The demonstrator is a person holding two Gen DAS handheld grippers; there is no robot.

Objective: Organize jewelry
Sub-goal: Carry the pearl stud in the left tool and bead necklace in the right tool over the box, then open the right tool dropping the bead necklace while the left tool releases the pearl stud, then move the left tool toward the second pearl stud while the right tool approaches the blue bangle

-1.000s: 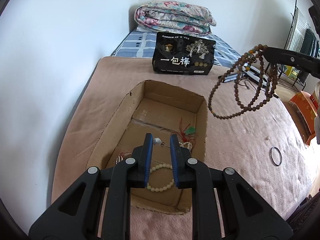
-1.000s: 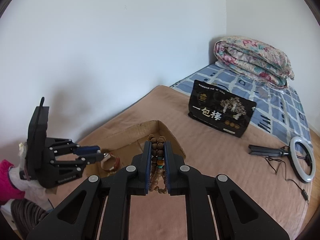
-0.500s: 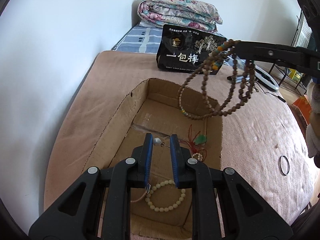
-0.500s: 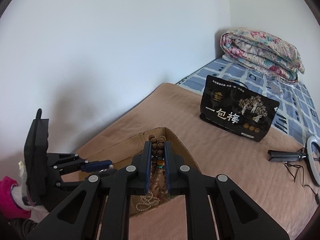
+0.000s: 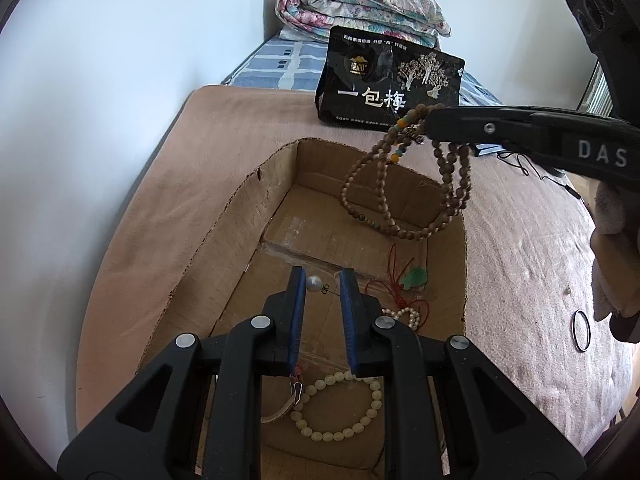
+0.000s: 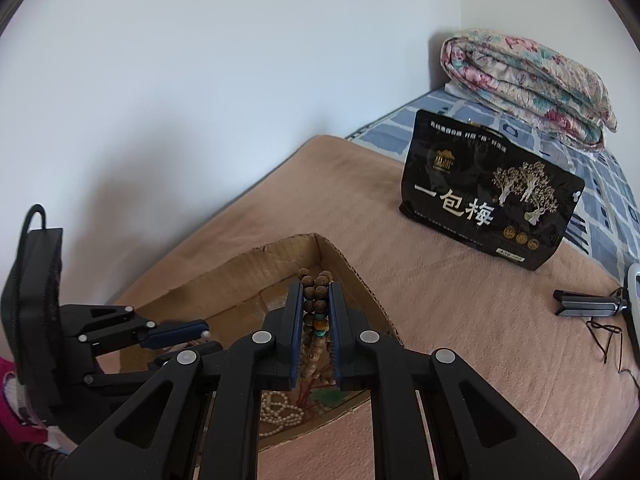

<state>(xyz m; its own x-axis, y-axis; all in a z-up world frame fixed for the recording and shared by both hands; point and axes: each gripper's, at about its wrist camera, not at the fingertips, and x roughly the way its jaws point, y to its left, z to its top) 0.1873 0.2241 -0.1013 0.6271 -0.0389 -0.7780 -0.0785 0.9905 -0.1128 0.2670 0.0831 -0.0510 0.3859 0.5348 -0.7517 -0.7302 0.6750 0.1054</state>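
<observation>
Both views are evenly lit by soft daylight; the source itself is not seen. The white wall is rendered with a bluish cast and a broad soft shadow low down in the right wrist view. Strong fisheye distortion is noted: the bed edges are bowed and black vignetting fills the corners. Faint highlights are recorded on the glossy black bag. Inside the cardboard box the floor is moderately shaded. Focus is sharp at centre; detail is softened slightly toward the rims. No motion blur is observed.
</observation>
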